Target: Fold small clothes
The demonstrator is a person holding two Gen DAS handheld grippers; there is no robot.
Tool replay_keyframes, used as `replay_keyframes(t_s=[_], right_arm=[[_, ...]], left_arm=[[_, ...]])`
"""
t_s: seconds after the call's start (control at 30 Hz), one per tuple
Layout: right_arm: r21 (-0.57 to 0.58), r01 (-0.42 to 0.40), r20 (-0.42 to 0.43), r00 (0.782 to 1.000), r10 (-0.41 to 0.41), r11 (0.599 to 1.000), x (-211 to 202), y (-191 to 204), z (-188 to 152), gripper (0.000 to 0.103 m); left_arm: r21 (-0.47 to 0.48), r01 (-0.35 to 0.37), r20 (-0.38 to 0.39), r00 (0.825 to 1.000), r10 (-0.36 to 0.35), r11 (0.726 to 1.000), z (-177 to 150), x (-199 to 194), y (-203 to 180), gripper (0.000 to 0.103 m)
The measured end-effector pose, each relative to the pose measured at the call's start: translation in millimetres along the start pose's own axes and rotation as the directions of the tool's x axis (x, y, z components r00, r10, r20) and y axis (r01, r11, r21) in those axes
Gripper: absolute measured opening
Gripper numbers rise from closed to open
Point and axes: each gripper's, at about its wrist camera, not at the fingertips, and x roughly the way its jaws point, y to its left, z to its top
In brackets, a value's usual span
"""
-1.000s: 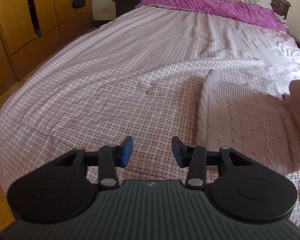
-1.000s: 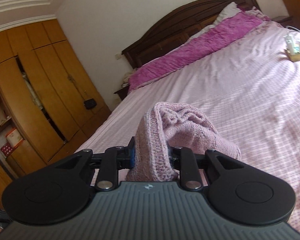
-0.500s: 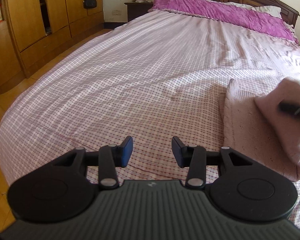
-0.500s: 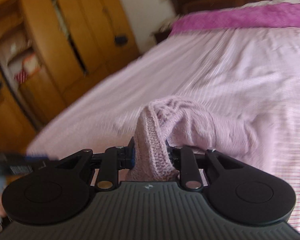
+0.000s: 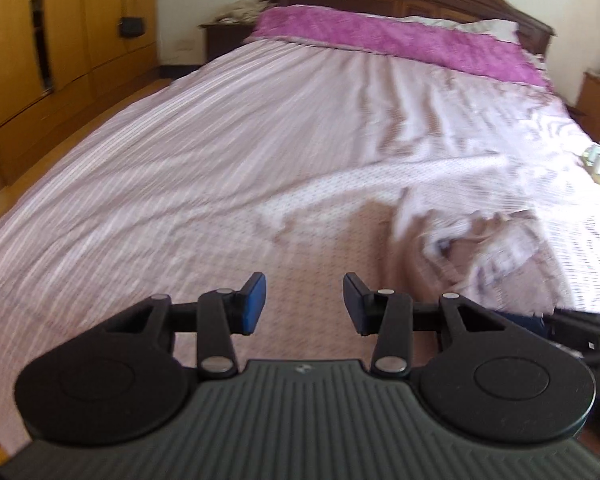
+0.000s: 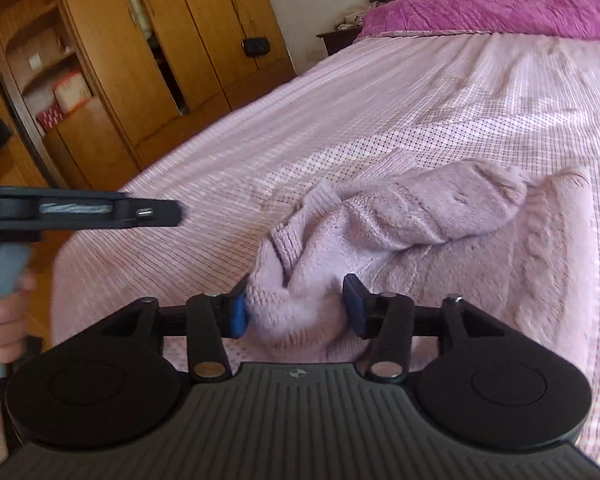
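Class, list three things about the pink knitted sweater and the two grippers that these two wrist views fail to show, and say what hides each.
1. Left wrist view: the pink knitted sweater is smeared by motion blur, so its fold lines are unreadable.
2. Right wrist view: the sweater's near hem is hidden behind the right gripper.
3. Right wrist view: the left gripper shows edge-on and blurred; its jaws cannot be judged there.

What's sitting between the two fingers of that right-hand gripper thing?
A bunched fold of the pink knitted sweater sits between the right gripper fingers, which are spread wide. The right wrist view shows it, with the rest draped on the checked bedsheet.
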Motion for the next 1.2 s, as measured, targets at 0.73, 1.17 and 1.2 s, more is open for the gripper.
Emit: replay_keyframes(t_s=[0.73,1.17,1.2], right_arm=[[0.272,0.201,0.101,0.967,-0.235,0.941,-87,-123,-34,0.062],[0.266,0.110,0.137,0.979,-0.150,0.958,-61,-106,-30,0.063],[0.262,0.100,0.143,0.980,-0.141,0.960,-60,-102,-30,0.063]], left_arm=[[0.435,0.090,-0.038,0.996,-0.082,0.896,-8,75,-151,0.063],[0.112,0.048,0.053,0.997,-0.054,0.993,23,96,-77,0.012],[0.098,0.052,0.034,0.998,-0.055,0.994,23,102,-70,0.012]])
